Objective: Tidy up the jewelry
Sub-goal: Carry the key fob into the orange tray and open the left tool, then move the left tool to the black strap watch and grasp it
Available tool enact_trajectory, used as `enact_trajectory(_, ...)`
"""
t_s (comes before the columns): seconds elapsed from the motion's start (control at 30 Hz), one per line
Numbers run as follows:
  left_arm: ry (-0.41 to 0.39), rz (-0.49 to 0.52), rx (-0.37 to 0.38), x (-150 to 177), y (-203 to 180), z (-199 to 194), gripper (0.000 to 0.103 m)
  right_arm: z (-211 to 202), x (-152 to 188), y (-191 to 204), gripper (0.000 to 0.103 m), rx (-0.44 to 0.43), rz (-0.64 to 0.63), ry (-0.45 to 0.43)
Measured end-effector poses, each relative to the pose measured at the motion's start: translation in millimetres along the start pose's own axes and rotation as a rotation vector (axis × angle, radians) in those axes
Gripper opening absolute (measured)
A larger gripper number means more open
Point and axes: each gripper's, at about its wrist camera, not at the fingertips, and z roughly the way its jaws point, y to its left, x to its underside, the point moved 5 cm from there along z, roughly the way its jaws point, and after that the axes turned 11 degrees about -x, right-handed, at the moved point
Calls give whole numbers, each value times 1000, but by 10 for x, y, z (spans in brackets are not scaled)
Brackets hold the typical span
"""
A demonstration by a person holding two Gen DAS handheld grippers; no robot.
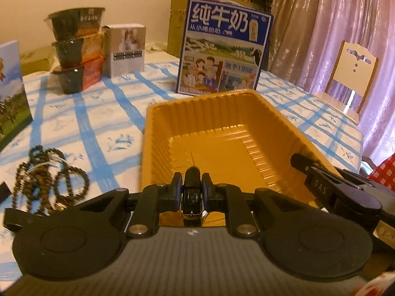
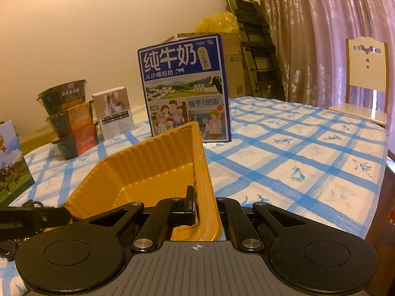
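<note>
Nearest, the left gripper (image 1: 193, 185) has its jaws nearly closed on a small black watch (image 1: 193, 193), held over the near end of an empty yellow tray (image 1: 158, 133). The right gripper (image 2: 206, 201) is clamped fully onto the tray's right wall. A beaded necklace (image 1: 49, 172) lies on the checked tablecloth (image 1: 98, 113) left of the tray. Further back stands a milk carton box (image 1: 222, 49). The glossy watch could slip out early; the thin wall might buckle, tilting the tray.

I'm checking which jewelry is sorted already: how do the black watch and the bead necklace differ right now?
The black watch is clamped in the left gripper, above the yellow tray; the bead necklace lies loose on the checked tablecloth, left of that tray. The watch is glossy black with a metal edge; the necklace is a tangled string of dull brown beads. Neither is in the tray.
</note>
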Motion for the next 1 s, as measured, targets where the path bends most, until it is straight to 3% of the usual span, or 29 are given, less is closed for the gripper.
enact_trajectory(0.33,-73,-15,-10,-71,179,-254,19,-5,-36,-27,4,7,-5,-6)
enact_trajectory(0.67,-12,13,-205,266,920,-356,22,48,-177,-99,5,35,-7,-37)
enact_trajectory(0.83,6,29,-255,424,1170,-363,23,70,-191,-99,5,30,-37,-57)
enact_trajectory(1.0,14,35,-318,521,1444,-392,31,75,-164,-138,5,27,1,-51)
